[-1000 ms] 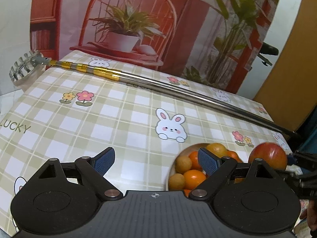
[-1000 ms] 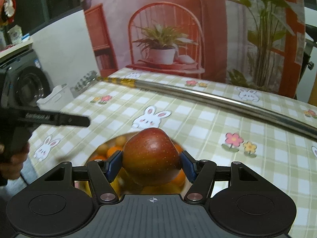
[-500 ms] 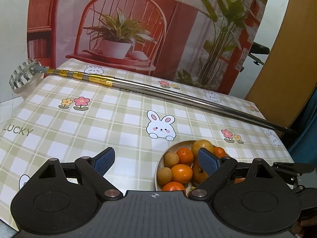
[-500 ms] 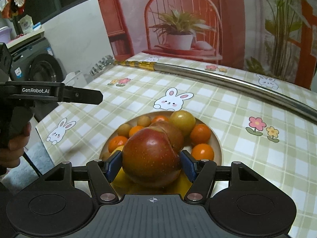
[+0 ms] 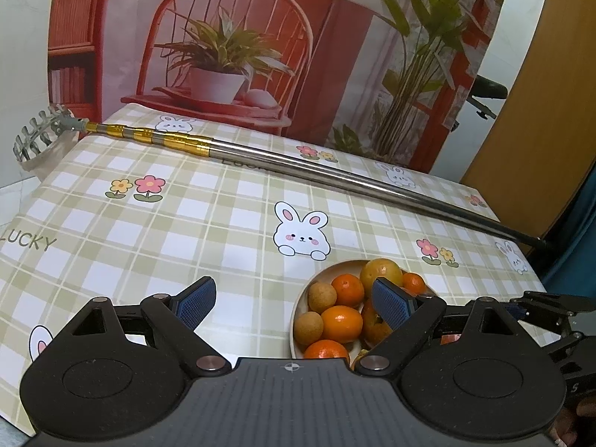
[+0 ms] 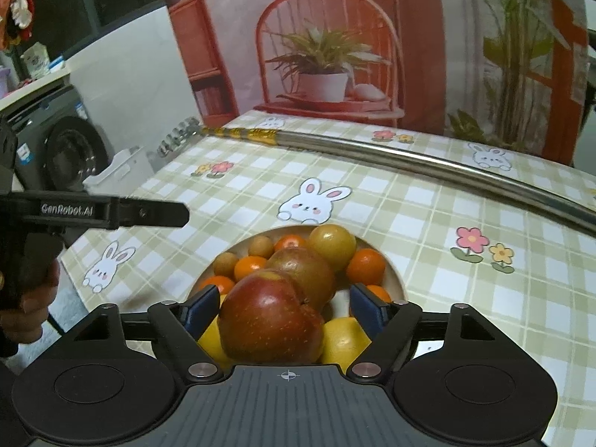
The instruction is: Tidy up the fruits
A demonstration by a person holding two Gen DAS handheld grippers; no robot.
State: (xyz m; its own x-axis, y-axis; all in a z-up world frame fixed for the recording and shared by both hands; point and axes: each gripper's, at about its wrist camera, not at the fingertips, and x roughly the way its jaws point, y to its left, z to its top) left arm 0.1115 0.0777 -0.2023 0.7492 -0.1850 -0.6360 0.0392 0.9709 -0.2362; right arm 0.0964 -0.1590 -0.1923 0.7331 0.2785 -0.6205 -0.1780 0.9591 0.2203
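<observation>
A checked tablecloth [image 5: 156, 223] covered the table, with a long metal pole [image 5: 335, 175] lying across its far side. The plate [image 6: 396, 279] held oranges [image 6: 365, 266] and other fruit. The red apple [image 6: 270, 316] rested on that pile, between the right gripper's [image 6: 285, 307] parted pads, neither visibly touching it. The left gripper [image 5: 294, 298] stood wide open, empty.
</observation>
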